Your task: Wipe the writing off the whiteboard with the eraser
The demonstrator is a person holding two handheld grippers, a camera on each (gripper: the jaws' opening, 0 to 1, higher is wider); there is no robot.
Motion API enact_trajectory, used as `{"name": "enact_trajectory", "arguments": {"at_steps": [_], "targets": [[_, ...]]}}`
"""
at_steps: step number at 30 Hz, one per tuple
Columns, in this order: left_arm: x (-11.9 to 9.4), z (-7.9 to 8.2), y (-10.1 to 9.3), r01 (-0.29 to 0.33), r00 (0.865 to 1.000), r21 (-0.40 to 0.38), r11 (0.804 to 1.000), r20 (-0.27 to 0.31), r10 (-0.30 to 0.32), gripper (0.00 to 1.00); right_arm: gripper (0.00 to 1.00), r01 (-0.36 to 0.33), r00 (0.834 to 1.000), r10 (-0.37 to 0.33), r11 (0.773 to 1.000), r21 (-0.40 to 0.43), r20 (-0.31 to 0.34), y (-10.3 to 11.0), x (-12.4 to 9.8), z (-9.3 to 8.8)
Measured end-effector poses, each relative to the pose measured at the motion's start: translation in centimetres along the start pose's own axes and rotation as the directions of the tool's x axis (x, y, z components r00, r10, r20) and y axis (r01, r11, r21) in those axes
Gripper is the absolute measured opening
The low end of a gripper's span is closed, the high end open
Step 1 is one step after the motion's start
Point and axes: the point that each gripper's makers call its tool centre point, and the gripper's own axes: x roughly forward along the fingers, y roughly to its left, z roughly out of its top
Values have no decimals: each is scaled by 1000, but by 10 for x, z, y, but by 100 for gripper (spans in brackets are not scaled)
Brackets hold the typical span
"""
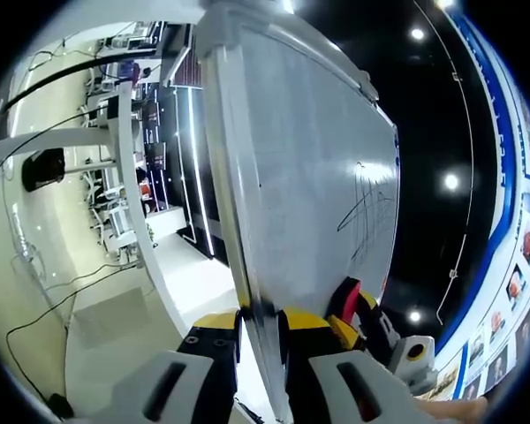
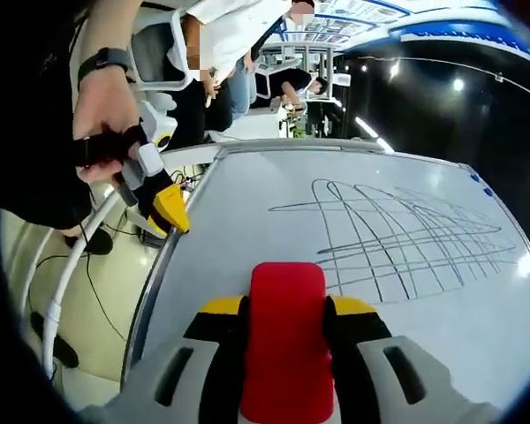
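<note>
**Eraser on board, writing not yet wiped**

Right gripper [image 2: 285, 322]: jaws closed on the red eraser [image 2: 287, 336], one yellow-tipped jaw on each side of it. The eraser sits against the whiteboard [image 2: 247, 230] near its lower part, just short of the scribbled lines [image 2: 397, 234]. The scribble is a dense cross-hatch of dark strokes across the middle and right of the board, intact.

Left gripper [image 1: 263, 331]: jaws closed on the frame edge of the whiteboard [image 1: 309, 177], one jaw on each side of the metal rim. In the right gripper view the left gripper [image 2: 170, 209] shows at the board's left edge, held by a person's hand [image 2: 102, 115] wearing a dark wristband.

In the left gripper view the board is seen nearly edge-on; the scribbled lines [image 1: 369, 212] appear on its far part, and the red eraser [image 1: 347, 300] with the right gripper [image 1: 358, 322] shows near the bottom of the board
</note>
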Motion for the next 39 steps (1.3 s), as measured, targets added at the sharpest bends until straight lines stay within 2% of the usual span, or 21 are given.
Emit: {"name": "enact_trajectory", "arguments": {"at_steps": [5, 12, 14, 15, 17, 24, 26, 28, 29, 33, 34, 35, 36, 37, 38, 39], "targets": [[0, 0, 0, 2, 1000, 2, 1000, -8, -2, 20, 36, -21, 1000, 21, 1000, -16, 6, -5, 1, 2], [1, 0, 0, 2, 1000, -3, 1000, -9, -2, 20, 36, -30, 999, 30, 1000, -4, 32, -37, 2, 4], [1, 0, 0, 1, 1000, -3, 1000, -10, -1, 20, 36, -43, 998, 44, 999, -30, 38, -43, 1, 4], [1, 0, 0, 0, 1000, -3, 1000, -12, 0, 20, 36, -59, 997, 59, 998, 4, 59, -46, 1, 6], [1, 0, 1, 0, 1000, -5, 1000, -12, 0, 20, 36, -55, 997, 55, 998, -10, 53, -58, -1, 6], [1, 0, 1, -3, 1000, -5, 1000, -11, 3, 20, 36, -75, 993, 71, 996, 40, 94, -103, -3, 12], [1, -1, 0, -2, 1000, -4, 1000, -11, 2, 20, 36, -59, 994, 56, 998, 35, 94, -119, -5, 12], [1, -1, 0, -2, 1000, -7, 1000, -8, 2, 20, 36, -66, 991, 56, 994, 85, 120, -137, -6, 13], [1, -1, 0, -3, 1000, -7, 1000, -8, 3, 20, 36, -52, 993, 45, 997, 63, 108, -145, -6, 10], [1, 0, 1, -5, 1000, -7, 1000, -9, 5, 20, 36, -70, 990, 62, 996, 63, 123, -175, -9, 9], [1, -1, 0, -5, 1000, -8, 1000, -9, 5, 20, 36, -88, 986, 68, 988, 129, 153, -182, -10, 11], [1, -1, 0, -6, 1000, -7, 1000, -8, 6, 20, 36, -51, 992, 43, 997, 65, 122, -195, -11, 3], [1, -1, 0, -6, 1000, -8, 1000, -7, 6, 20, 36, -59, 990, 48, 995, 83, 129, -200, -12, 3], [1, -1, 0, -6, 1000, -9, 1000, -5, 6, 20, 36, -83, 986, 60, 986, 145, 155, -204, -10, 2], [0, -1, 0, -6, 1000, -8, 1000, -4, 6, 20, 36, -61, 991, 53, 996, 63, 121, -211, -9, -2], [0, -1, 0, -7, 1000, -9, 1000, -3, 7, 20, 36, -63, 991, 53, 995, 78, 126, -215, -9, -2]]}}
